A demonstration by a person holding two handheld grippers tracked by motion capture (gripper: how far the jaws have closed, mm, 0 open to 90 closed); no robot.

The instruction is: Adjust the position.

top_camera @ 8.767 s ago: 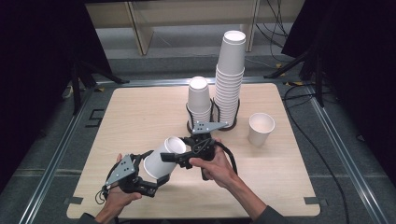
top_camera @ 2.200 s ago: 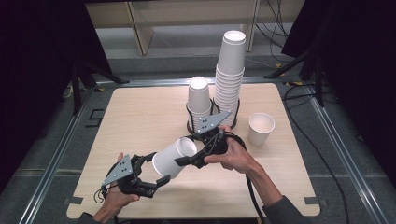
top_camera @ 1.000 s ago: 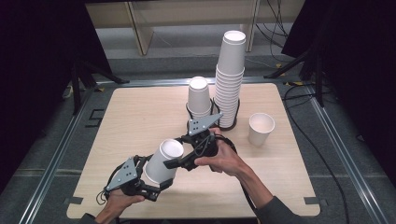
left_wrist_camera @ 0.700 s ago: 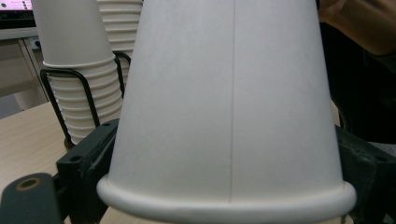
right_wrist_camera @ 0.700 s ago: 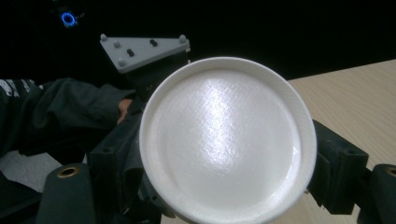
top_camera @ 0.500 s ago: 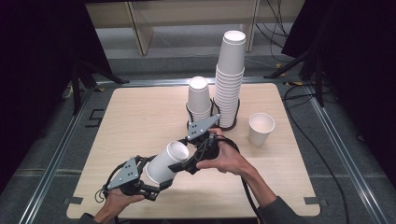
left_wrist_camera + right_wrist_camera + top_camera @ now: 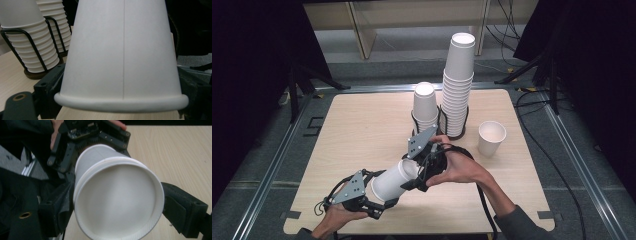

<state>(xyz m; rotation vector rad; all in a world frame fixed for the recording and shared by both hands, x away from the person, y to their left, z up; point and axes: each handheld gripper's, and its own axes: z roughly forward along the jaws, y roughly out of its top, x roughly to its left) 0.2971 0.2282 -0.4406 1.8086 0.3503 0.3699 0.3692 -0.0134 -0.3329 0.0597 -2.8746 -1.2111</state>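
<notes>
Left fingers [image 7: 42,95] have just been closing and are now clamped on the rim end of the white paper cup [image 7: 393,181]; in the left gripper view the cup's rolled rim sits right between the black jaws, seam facing the camera. Right fingers [image 7: 57,210] grip the same cup at its other end: the right gripper view looks along the cup with a dark jaw tight against each side, so grasping, not released. In that view a second rim line shows just behind the front one, could be two nested cups, can't tell for sure. In the high view the cup lies roughly on its side, held above the counter [image 7: 362,125] near its front edge, spanning between the left gripper [image 7: 362,197] and the right gripper [image 7: 424,162], open end toward the left one. Left hand [image 7: 334,220] enters from the bottom left, right hand [image 7: 462,167] from the bottom right, with a cable trailing back along the forearm. Further back near the counter's middle, a short cup stack [image 7: 424,105] and a tall cup stack [image 7: 458,85] stand upright side by side in black wire holders. A single upright cup [image 7: 491,137] stands alone to the right of the tall stack, well apart from both grippers.
</notes>
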